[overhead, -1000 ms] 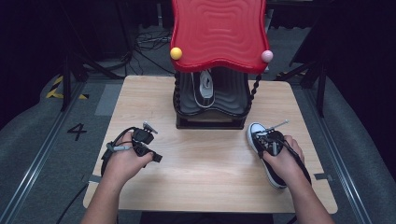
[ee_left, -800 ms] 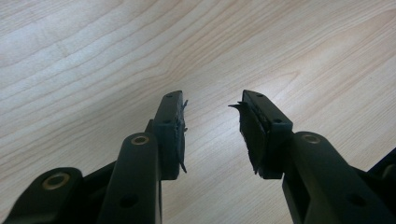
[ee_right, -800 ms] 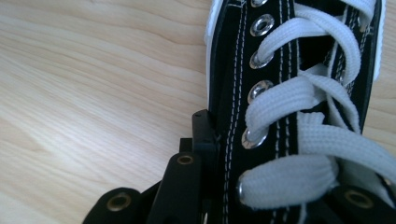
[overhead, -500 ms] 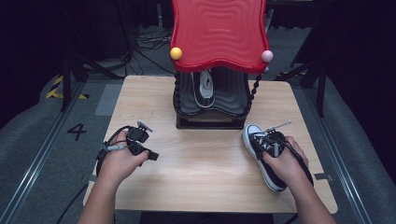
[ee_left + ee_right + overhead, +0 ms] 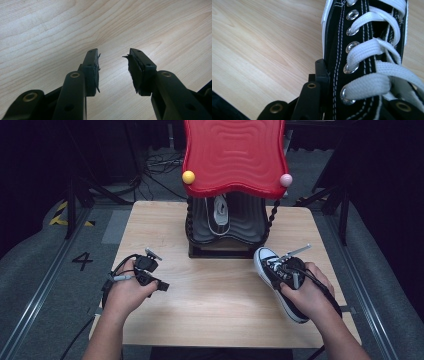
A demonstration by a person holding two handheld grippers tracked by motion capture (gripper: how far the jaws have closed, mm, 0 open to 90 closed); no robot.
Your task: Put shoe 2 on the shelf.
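A black sneaker (image 5: 266, 262) with white laces and a white toe cap lies on the right of the wooden table (image 5: 220, 320), toe pointing toward the rack. My right gripper (image 5: 290, 272) is shut on the sneaker's (image 5: 362, 50) eyelet side. One jaw presses its outer wall and the other is hidden inside the shoe. My left gripper (image 5: 161, 285) hovers low over the table's left part. In the left gripper view the left gripper (image 5: 113, 53) is open with only bare wood between its jaws.
A shoe rack with a wavy red top (image 5: 232, 155) stands at the table's far middle. A second sneaker (image 5: 221, 215) rests on its dark lower shelf (image 5: 245, 232). A yellow ball (image 5: 188, 177) and a pink ball (image 5: 285, 180) cap its front posts.
My right gripper has shifted the sneaker slightly left, toward the rack's front. The left gripper has drifted a little to the left and stays open.
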